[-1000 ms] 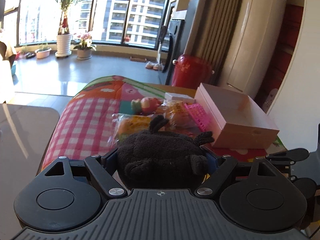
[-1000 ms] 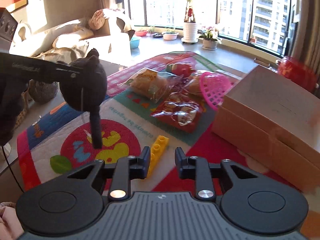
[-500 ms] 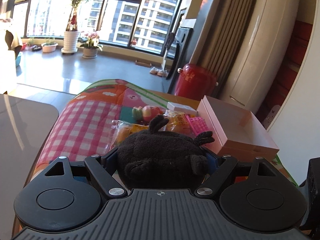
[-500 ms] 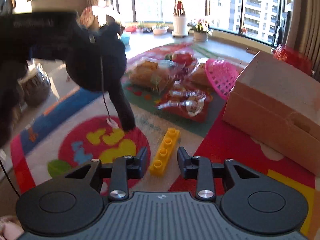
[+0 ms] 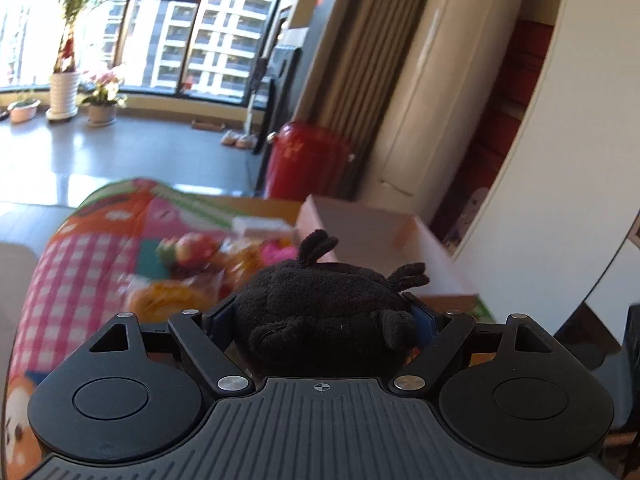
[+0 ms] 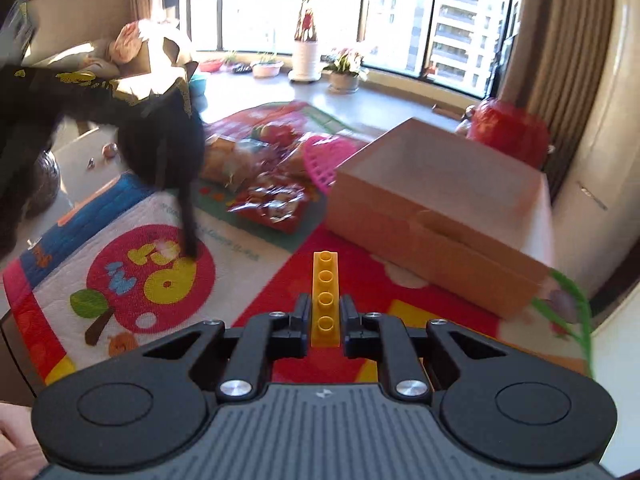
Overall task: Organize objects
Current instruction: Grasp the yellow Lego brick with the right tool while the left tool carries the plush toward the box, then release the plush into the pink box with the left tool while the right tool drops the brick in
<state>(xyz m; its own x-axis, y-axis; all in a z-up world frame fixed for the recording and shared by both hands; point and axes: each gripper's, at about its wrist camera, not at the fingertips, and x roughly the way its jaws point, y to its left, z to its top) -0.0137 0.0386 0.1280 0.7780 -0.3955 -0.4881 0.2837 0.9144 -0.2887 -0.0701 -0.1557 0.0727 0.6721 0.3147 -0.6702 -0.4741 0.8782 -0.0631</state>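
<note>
My left gripper point(image 5: 320, 312) is shut on a black plush toy point(image 5: 320, 308) and holds it in the air above the play mat; the toy also shows in the right wrist view point(image 6: 164, 148) at the upper left. My right gripper point(image 6: 325, 316) stands around a yellow brick point(image 6: 326, 296) that lies on the colourful mat point(image 6: 152, 280), the fingers point(image 6: 300, 316) close beside it. An open pink cardboard box point(image 6: 432, 200) stands at the right, and shows in the left wrist view point(image 5: 372, 232) ahead of the toy.
Snack packets point(image 6: 272, 204), a pink plastic basket point(image 6: 320, 156) and a toy fruit point(image 6: 276, 132) lie on the mat behind the brick. A red bin point(image 6: 508, 128) stands beyond the box. A white wall point(image 5: 560, 160) is close on the right.
My right gripper has moved forward over the yellow brick and narrowed around it. My left gripper has swung right towards the box with the plush toy in it.
</note>
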